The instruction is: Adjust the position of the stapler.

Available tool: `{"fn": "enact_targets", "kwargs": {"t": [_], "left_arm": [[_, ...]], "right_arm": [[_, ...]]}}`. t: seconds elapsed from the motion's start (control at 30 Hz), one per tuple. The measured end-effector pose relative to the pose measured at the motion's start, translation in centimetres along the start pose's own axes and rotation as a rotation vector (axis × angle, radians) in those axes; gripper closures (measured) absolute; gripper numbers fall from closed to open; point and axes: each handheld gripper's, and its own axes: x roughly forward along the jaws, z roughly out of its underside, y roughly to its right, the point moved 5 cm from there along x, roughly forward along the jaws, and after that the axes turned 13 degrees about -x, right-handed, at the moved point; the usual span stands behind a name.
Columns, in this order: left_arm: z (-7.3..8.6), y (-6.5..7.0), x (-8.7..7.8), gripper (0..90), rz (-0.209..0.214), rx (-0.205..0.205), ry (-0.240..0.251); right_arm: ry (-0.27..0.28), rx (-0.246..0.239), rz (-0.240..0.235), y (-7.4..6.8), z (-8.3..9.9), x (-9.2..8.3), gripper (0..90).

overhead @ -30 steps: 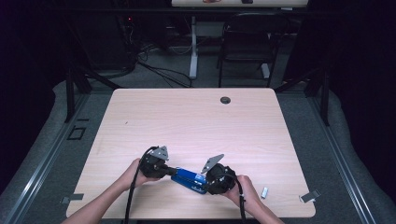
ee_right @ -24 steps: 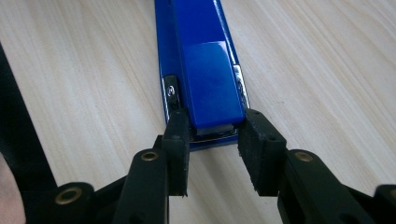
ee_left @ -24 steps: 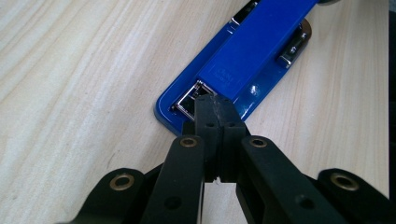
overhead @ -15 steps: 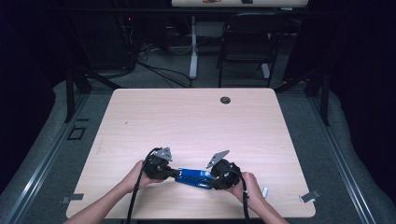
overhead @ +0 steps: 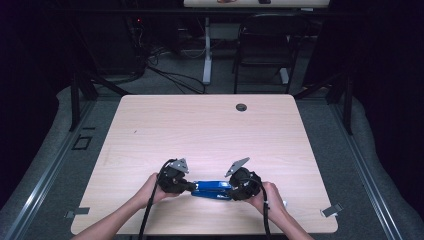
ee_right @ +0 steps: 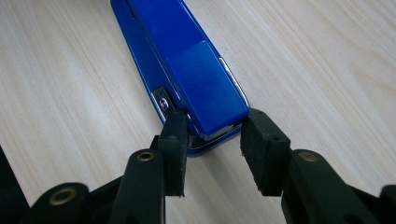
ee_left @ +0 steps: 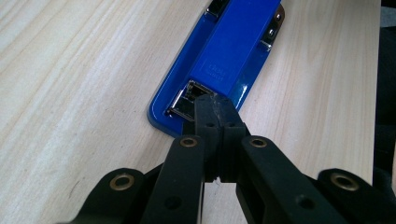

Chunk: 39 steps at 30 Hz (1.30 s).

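Stapler (overhead: 212, 189) slightly nearer table edge, seemingly flatter than before.

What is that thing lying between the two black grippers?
A blue stapler lies flat on the table, between the left gripper and right gripper, in the high view.

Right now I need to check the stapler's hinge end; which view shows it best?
Left gripper view: the stapler shows its metal hinge close. Right gripper view shows its front end; in the high view it is small between the grippers.
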Motion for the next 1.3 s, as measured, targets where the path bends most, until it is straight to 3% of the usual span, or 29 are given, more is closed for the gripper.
{"fn": "enact_targets", "kwargs": {"t": [0.17,1.13,1.3], "left_arm": [[-0.1,0.2,0.2,90.0,-0.006,-0.001,-0.003],[-0.5,0.6,0.6,89.5,-0.023,-0.051,0.010],[-0.5,0.7,0.6,89.6,-0.034,-0.041,0.010]], "right_arm": [[0.004,0.039,-0.008,0.4,0.5,-0.2,64.7],[0.005,0.049,0.009,1.0,0.9,0.8,67.2],[0.009,0.060,0.005,1.0,0.9,0.8,66.9]]}}
